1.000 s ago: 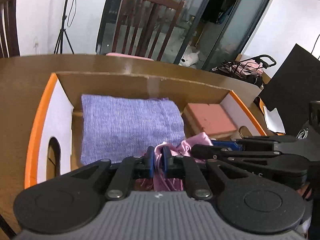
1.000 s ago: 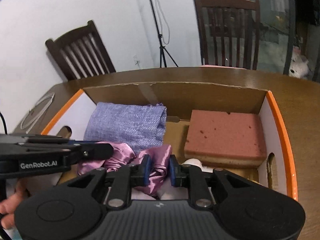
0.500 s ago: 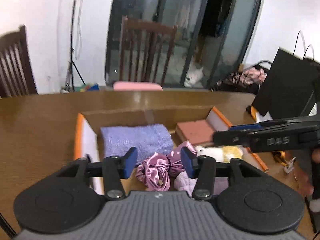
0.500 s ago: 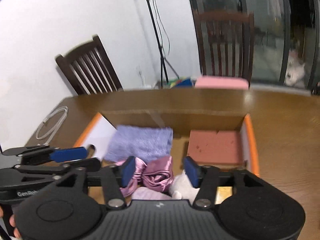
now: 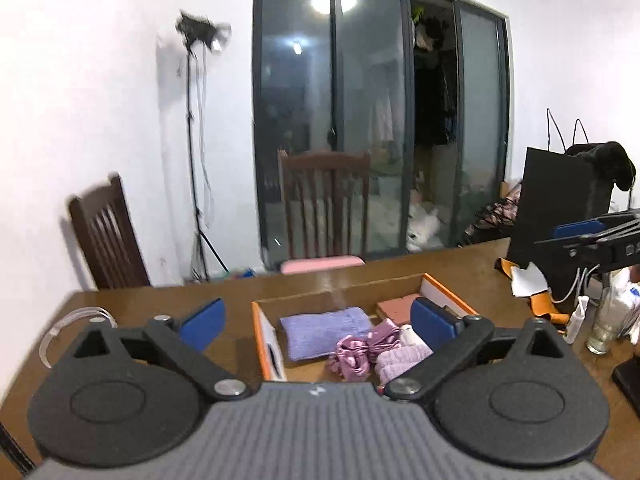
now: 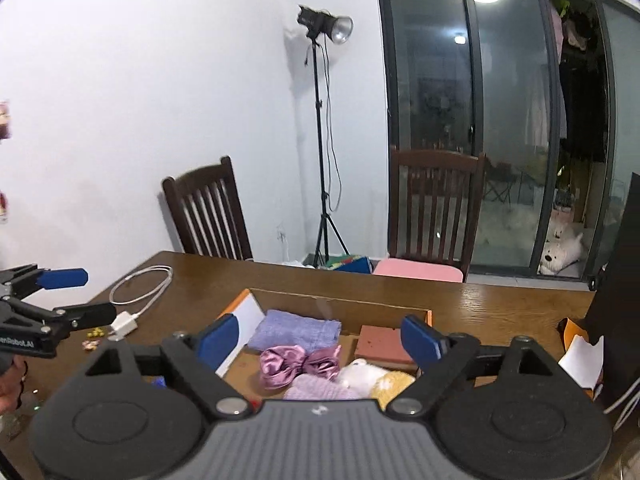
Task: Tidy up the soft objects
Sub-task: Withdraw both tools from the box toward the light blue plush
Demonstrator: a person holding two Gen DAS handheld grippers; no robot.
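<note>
An orange-rimmed cardboard box [image 5: 258,334] [image 6: 236,305] sits on the wooden table. It holds a folded lilac cloth [image 5: 326,330] [image 6: 296,330], a pink satin scrunchie [image 5: 360,354] [image 6: 298,364], a pink sponge block [image 5: 396,306] [image 6: 380,346], a lilac knit piece [image 5: 400,360] [image 6: 320,392] and a white and yellow plush [image 6: 378,378]. My left gripper [image 5: 318,318] is wide open and empty, raised above and back from the box. My right gripper [image 6: 320,334] is also wide open and empty, raised above the box.
A white cable with charger [image 6: 132,300] and small trinkets [image 6: 94,338] lie left of the box. Bottles [image 5: 604,320], a black bag [image 5: 560,208] and papers [image 5: 528,280] stand at the right. Two wooden chairs [image 6: 434,216] and a light stand [image 6: 322,140] are behind the table.
Both grippers let go of the pink scrunchie, opened wide and pulled up and back from the box. The scrunchie now lies in the box.
</note>
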